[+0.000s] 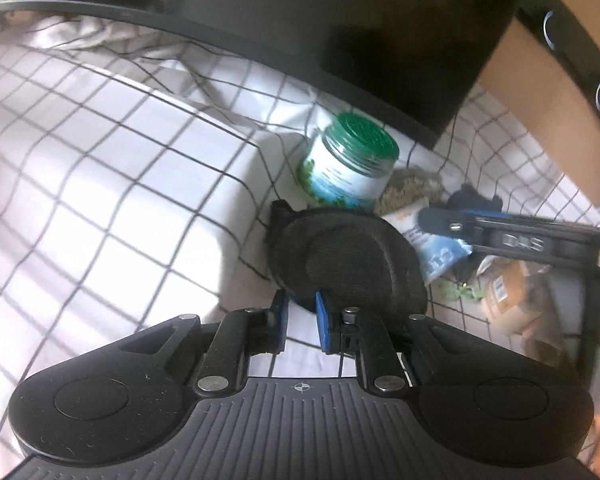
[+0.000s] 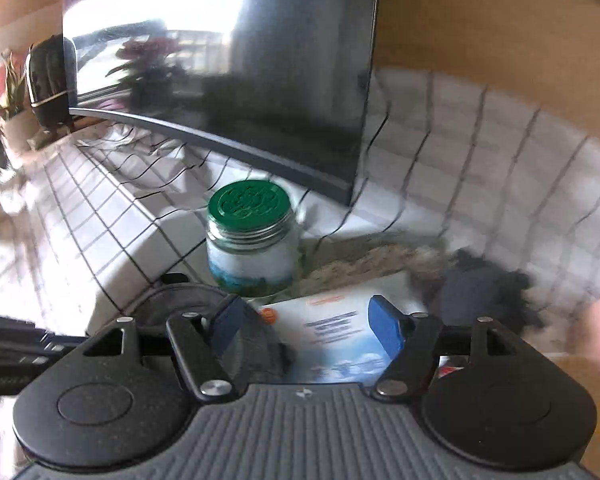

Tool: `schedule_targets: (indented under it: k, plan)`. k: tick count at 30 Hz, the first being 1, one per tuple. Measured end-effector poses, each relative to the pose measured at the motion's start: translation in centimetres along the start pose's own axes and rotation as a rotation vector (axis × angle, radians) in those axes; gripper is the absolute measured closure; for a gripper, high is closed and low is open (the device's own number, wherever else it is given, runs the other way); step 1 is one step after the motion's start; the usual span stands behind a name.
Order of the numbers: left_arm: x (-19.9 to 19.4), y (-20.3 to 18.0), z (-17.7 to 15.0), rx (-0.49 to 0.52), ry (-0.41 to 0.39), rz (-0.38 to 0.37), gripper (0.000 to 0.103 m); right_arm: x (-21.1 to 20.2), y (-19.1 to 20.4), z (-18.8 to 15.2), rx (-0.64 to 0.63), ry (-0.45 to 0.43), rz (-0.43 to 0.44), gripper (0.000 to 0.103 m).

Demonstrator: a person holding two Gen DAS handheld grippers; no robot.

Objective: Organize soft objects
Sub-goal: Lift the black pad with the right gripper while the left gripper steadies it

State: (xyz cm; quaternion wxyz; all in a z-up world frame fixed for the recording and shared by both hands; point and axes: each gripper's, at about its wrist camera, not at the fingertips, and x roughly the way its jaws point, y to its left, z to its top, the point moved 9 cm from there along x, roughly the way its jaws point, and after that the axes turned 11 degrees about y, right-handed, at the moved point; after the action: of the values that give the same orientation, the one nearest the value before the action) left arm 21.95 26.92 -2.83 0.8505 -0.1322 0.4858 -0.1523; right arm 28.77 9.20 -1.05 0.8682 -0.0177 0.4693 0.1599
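Observation:
A round black soft pad (image 1: 346, 258) lies on the checked cloth just ahead of my left gripper (image 1: 302, 320), whose blue pads stand narrowly apart at its near edge, not closed on it. My right gripper (image 2: 308, 326) is open over a white-and-blue soft packet (image 2: 332, 336); it enters the left wrist view from the right (image 1: 452, 226). A dark fuzzy item (image 2: 484, 292) lies to the right of the packet, and a beige woolly piece (image 2: 364, 260) lies behind it. The black pad (image 2: 184, 300) shows at the left of my right gripper.
A glass jar with a green lid (image 1: 350, 164) stands behind the soft things, also in the right wrist view (image 2: 250, 232). A dark monitor (image 2: 236, 80) stands behind it on the white checked cloth (image 1: 100, 184). A cardboard box (image 1: 548, 120) and parcels (image 1: 512, 296) are at the right.

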Motion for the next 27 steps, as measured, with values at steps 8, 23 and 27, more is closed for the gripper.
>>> schedule_targets:
  k: [8, 23, 27]
  plan:
    - [-1.6, 1.5, -2.2, -0.084, 0.004, -0.051, 0.086, 2.9, 0.6, -1.7, -0.005, 0.089, 0.066, 0.036]
    - [-1.1, 1.2, -4.7, -0.110, 0.040, -0.034, 0.086, -2.3, 6.1, -11.4, -0.028, 0.155, 0.258, 0.076]
    - [-0.5, -0.4, -4.9, -0.099, 0.052, -0.052, 0.086, -3.3, 6.4, -13.1, -0.046, 0.157, 0.240, 0.076]
